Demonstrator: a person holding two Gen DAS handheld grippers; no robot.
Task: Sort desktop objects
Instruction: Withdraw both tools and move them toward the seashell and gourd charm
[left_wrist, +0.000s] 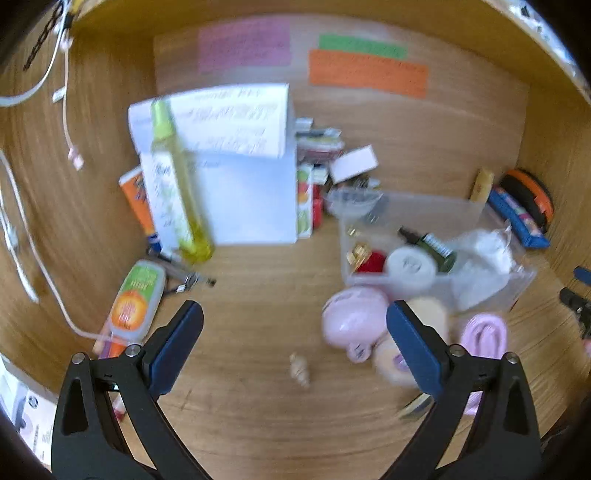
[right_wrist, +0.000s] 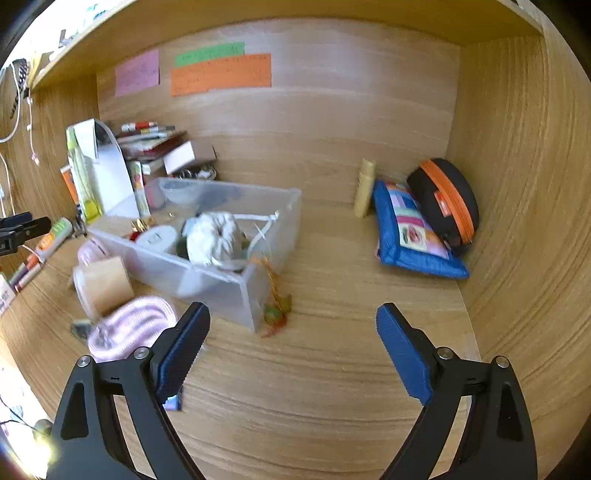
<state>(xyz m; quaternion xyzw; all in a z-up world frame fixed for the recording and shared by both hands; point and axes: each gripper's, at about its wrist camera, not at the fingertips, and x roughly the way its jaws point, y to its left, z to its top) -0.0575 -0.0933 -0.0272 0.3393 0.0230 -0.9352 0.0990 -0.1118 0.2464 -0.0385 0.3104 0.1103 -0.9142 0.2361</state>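
My left gripper (left_wrist: 293, 308) is open over bare desk, with only a small shell-like trinket (left_wrist: 300, 373) lying below the gap. Its right finger overlaps a beige puff (left_wrist: 430, 314), between a pink round case (left_wrist: 351, 321) and a pink coil (left_wrist: 484, 332). Behind them is a clear bin (left_wrist: 413, 199) holding a white roll (left_wrist: 410, 267), a dark bottle (left_wrist: 434, 247) and white cloth (left_wrist: 487, 247). My right gripper (right_wrist: 293, 312) is open over bare wood, right of the bin (right_wrist: 207, 284) and the pink coil (right_wrist: 129, 325). An orange-green trinket (right_wrist: 275, 310) lies at the bin's corner.
A yellow-green bottle (left_wrist: 177, 192), a white box (left_wrist: 251, 195) and an orange-green tube (left_wrist: 136, 299) stand at the left, with cables along the left wall. At the right wall are a blue pouch (right_wrist: 410, 229), a black-orange case (right_wrist: 447, 199) and a beige tube (right_wrist: 365, 186).
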